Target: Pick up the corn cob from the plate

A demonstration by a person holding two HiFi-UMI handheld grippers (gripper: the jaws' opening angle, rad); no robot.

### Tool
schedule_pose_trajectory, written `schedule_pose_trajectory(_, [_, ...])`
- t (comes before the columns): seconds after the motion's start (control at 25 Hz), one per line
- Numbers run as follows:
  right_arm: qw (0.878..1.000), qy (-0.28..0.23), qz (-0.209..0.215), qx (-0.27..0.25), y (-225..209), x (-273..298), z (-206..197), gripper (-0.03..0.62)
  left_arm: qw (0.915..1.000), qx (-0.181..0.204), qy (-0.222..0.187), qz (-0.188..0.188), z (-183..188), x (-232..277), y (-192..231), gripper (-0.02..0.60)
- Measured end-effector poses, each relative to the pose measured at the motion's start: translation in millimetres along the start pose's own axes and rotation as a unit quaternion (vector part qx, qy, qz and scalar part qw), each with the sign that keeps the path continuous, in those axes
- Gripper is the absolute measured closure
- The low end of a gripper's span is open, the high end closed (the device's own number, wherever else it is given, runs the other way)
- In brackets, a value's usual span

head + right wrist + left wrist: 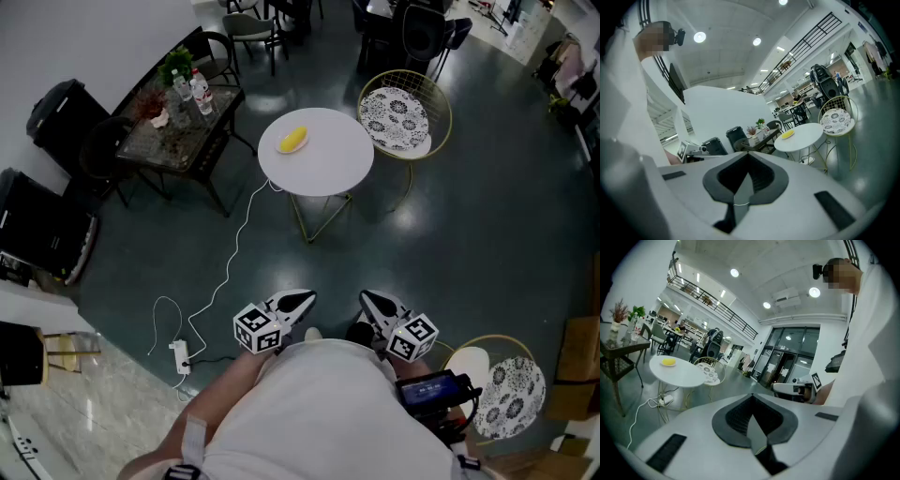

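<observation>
The yellow corn cob [293,140] lies on a plate on the round white table [328,169], far ahead of me; the plate itself is hard to make out. The cob also shows small in the left gripper view [669,362] and in the right gripper view [788,134]. My left gripper [302,300] and right gripper [368,300] are held side by side close to the person's body, well short of the table, both pointing roughly at it. Both are shut with nothing between the jaws, as the left gripper's [752,416] and the right gripper's [745,180] own views show.
A wire chair with a patterned cushion [398,117] stands right of the table. A dark side table [178,122] with bottles and a plant stands to its left. A white cable runs to a power strip [180,354] on the floor. Another cushioned chair [506,394] is at lower right.
</observation>
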State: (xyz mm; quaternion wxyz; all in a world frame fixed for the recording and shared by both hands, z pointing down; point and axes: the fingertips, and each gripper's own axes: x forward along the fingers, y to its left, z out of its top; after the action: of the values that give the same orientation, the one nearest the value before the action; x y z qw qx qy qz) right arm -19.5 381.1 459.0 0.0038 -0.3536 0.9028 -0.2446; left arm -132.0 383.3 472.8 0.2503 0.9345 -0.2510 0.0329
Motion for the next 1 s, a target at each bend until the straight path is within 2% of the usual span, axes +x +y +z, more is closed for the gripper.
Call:
schedule_pose_trajectory(0.24, [1.000, -0.011, -0.003, -0.015, 9, -10, 9, 0.586, 0.9994, 0.027, -0.014, 0.018, 9, -3, -9, 0.575])
schedule_pose_trajectory(0.36, [1.000, -0.010, -0.002, -0.027, -1, -2, 17, 0.586, 0.9989, 0.028, -0.025, 0.028, 18, 1, 2, 0.575])
schedule_pose_trajectory(0.56, [1.000, -0.013, -0.009, -0.026, 3, -10, 19, 0.586, 0.9992, 0.027, -0.014, 0.028, 10, 0, -8, 0.575])
schedule_pose_trajectory(0.68, [0.999, -0.015, -0.008, -0.033, -9, 5, 29, 0.586, 0.9987, 0.031, -0.021, 0.033, 21, 8, 8, 0.575])
schedule_pose_trajectory(1.0, [0.999, -0.017, -0.004, -0.031, -3, 15, 39, 0.586, 0.9982, 0.041, -0.019, 0.040, 32, 9, 17, 0.575])
